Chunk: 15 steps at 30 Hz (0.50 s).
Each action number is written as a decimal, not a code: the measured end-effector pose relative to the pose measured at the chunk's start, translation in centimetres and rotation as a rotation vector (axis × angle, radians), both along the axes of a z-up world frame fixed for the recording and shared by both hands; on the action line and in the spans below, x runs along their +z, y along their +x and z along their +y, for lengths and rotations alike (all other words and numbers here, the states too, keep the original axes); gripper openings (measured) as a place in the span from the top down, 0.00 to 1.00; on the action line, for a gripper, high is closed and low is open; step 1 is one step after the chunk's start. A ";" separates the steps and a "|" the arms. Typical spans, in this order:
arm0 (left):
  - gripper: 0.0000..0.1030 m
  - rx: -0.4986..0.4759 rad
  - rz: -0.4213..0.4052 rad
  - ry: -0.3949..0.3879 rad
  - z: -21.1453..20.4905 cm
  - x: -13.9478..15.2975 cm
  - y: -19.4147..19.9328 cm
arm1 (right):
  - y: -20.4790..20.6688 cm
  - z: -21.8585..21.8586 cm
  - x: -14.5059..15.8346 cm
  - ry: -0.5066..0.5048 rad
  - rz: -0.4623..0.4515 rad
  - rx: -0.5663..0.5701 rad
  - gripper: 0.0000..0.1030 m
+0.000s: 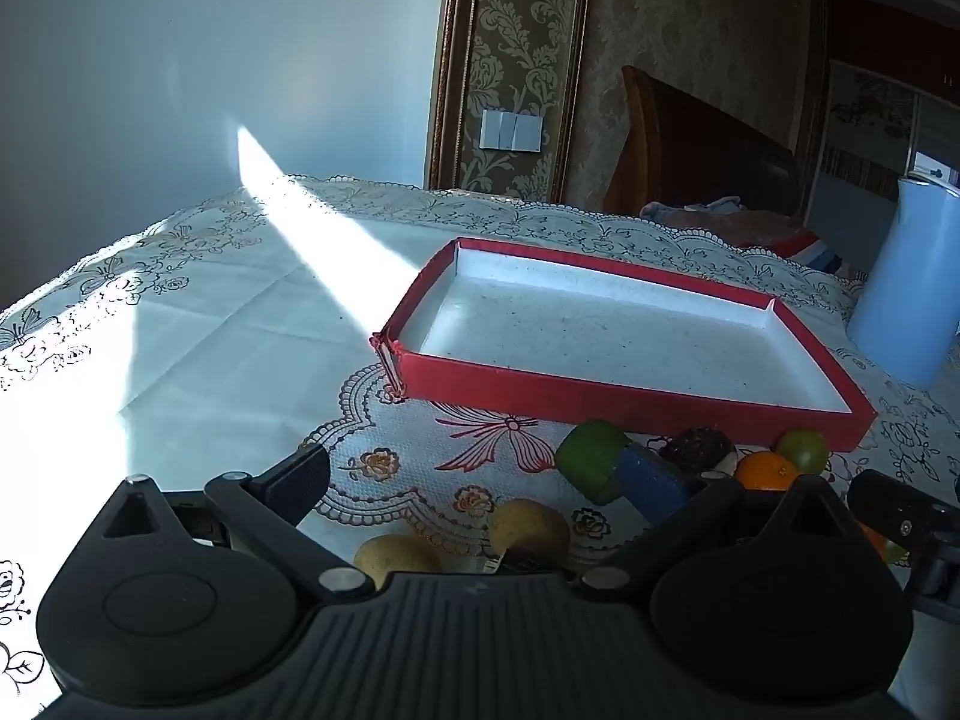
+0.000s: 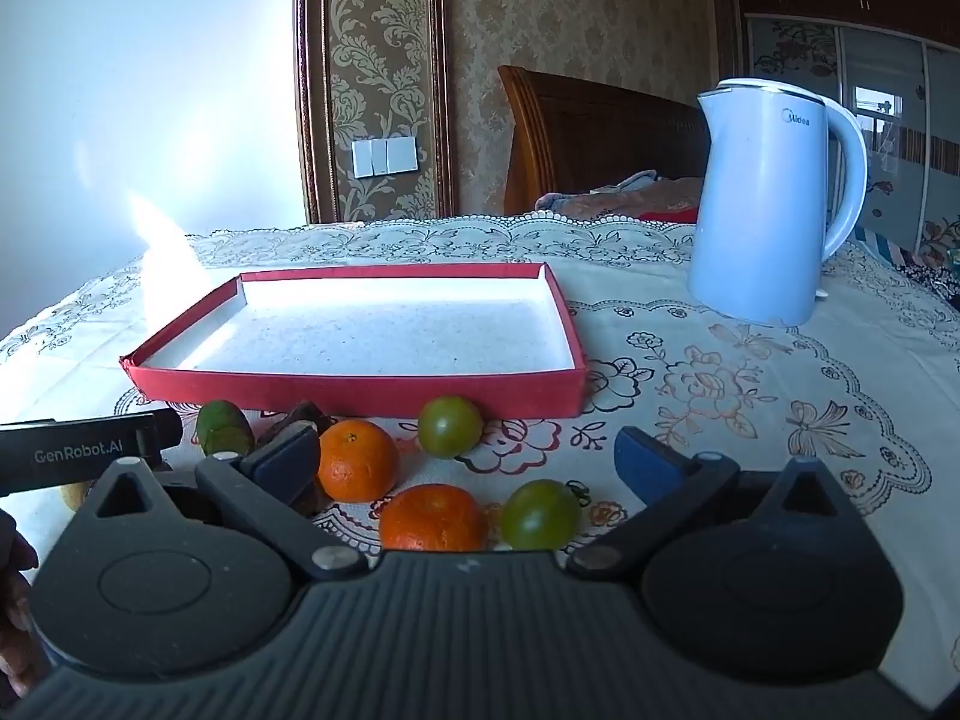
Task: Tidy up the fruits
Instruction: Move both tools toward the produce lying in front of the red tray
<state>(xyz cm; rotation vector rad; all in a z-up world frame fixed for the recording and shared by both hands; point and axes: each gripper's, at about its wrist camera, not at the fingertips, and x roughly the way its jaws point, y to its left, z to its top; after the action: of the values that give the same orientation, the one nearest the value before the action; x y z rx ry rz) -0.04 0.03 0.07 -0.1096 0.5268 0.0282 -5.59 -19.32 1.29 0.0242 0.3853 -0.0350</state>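
A shallow red tray [image 1: 600,397] with a white, bare floor lies on the tablecloth; in the right wrist view the tray [image 2: 360,397] sits centre-left. In front of it lie two oranges [image 2: 357,459] [image 2: 432,519], two green tomatoes [image 2: 450,426] [image 2: 540,513], a green fruit [image 2: 225,427] and a dark fruit [image 2: 300,414]. Two yellow-brown fruits [image 1: 528,531] [image 1: 396,561] lie close under my left gripper [image 1: 477,480], which is open and touches nothing. My right gripper [image 2: 469,459] is open over the oranges and tomatoes, its pads apart from them.
A pale blue electric kettle [image 2: 768,204] stands to the right of the tray. The lace tablecloth [image 2: 720,384] covers the table; a bright sun patch [image 1: 72,420] falls on its left side. A wooden headboard [image 2: 600,138] stands behind. A hand [image 2: 12,570] shows at the lower left.
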 end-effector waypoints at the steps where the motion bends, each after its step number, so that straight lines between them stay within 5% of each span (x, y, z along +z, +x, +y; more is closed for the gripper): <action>1: 0.00 0.005 -0.007 -0.004 0.0 0.1 -0.1 | 0.0 0.0 0.0 0.002 0.001 -0.003 0.00; 8: 0.00 0.081 -0.033 0.015 0.7 0.0 0.1 | 0.1 -0.2 0.1 0.018 0.029 -0.011 0.00; 15: 0.00 0.053 0.002 0.031 0.2 0.0 -0.3 | 0.2 -0.4 0.0 0.027 0.035 -0.016 0.00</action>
<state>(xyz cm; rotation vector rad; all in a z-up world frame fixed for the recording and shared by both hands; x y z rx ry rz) -0.36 0.27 0.03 -0.0934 0.5250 0.0885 -5.38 -19.73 1.27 0.0538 0.4209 -0.0456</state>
